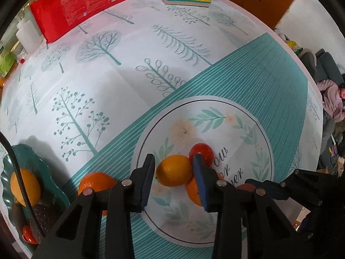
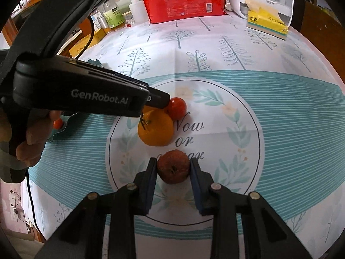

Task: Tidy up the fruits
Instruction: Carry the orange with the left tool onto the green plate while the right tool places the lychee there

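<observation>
On the round leaf-print mat [image 1: 232, 129], my left gripper [image 1: 174, 160] is shut on a yellow-orange citrus fruit [image 1: 174, 170]. A red tomato [image 1: 202, 151] touches that fruit behind the right finger. An orange [image 1: 193, 192] lies just below, partly hidden. Another orange [image 1: 97, 183] rests on the striped cloth to the left. My right gripper [image 2: 173, 161] is shut on a brownish-red fruit [image 2: 173, 167] near the mat's front. The stemmed orange [image 2: 155, 129] and the tomato [image 2: 176, 108] sit beyond it, under the left tool's black housing [image 2: 82, 90].
A teal wavy plate [image 1: 54, 172] at the left holds an orange [image 1: 24, 185], a dark avocado [image 1: 41, 218] and a small tomato [image 1: 28, 234]. At the table's back stand a red pack [image 2: 185, 2], a yellow tissue box [image 2: 267, 21] and bottles [image 2: 114, 15]. A person reclines at far right [image 1: 332, 101].
</observation>
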The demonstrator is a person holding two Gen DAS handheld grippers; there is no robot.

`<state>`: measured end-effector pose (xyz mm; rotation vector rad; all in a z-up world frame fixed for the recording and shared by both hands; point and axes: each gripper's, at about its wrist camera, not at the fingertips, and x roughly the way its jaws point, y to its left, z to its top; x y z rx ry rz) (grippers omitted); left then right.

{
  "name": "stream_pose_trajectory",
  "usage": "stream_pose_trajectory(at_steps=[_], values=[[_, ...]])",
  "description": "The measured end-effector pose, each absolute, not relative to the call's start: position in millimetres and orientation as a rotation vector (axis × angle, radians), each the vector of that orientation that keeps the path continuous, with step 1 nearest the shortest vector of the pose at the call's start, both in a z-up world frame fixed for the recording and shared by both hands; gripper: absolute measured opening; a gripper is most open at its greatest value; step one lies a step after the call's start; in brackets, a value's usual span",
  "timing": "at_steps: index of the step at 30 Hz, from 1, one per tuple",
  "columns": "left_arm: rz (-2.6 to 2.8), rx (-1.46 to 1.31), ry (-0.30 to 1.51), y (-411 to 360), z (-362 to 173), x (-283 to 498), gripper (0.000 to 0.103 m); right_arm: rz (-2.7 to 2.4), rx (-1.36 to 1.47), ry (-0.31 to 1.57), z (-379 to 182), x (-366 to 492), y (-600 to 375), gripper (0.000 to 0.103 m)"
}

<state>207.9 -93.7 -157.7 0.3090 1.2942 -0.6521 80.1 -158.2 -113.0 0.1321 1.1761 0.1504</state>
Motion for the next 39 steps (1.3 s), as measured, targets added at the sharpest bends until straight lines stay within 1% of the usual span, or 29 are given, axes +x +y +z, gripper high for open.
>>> stream_pose_trajectory(at_steps=[2, 8, 11, 16, 22, 26, 32, 39], values=[[-0.634, 0.308, 1.317, -91, -161, 211, 0.041, 0.152, 0.131, 1.177, -113, 80, -158, 0.030], [-0.614, 0.335, 1.336, -87, -165, 209, 0.042, 0.157, 0.121, 1.168, -109, 79, -156, 0.030], [-0.605, 0.366, 1.343, -89, -168, 203, 0.036, 0.158, 0.120, 1.168, -109, 77, -155, 0.030], [-0.595, 0.364, 1.306, -84, -162, 193, 0.035, 0.151, 0.123, 1.177, -107, 72, -156, 0.030], [-0.583, 0.342, 1.194, -63, -117, 168, 0.035, 0.135, 0.132, 1.150, -89, 64, -159, 0.030], [-0.548, 0.303, 1.143, -30, -85, 152, 0.034, 0.136, 0.140, 1.129, -72, 62, -156, 0.030], [-0.441, 0.257, 1.104, 38, -47, 131, 0.034, 0.173, 0.146, 1.087, -42, 65, -138, 0.030], [-0.312, 0.175, 1.025, 127, 0, 116, 0.035, 0.267, 0.113, 1.016, 6, 77, -87, 0.030]])
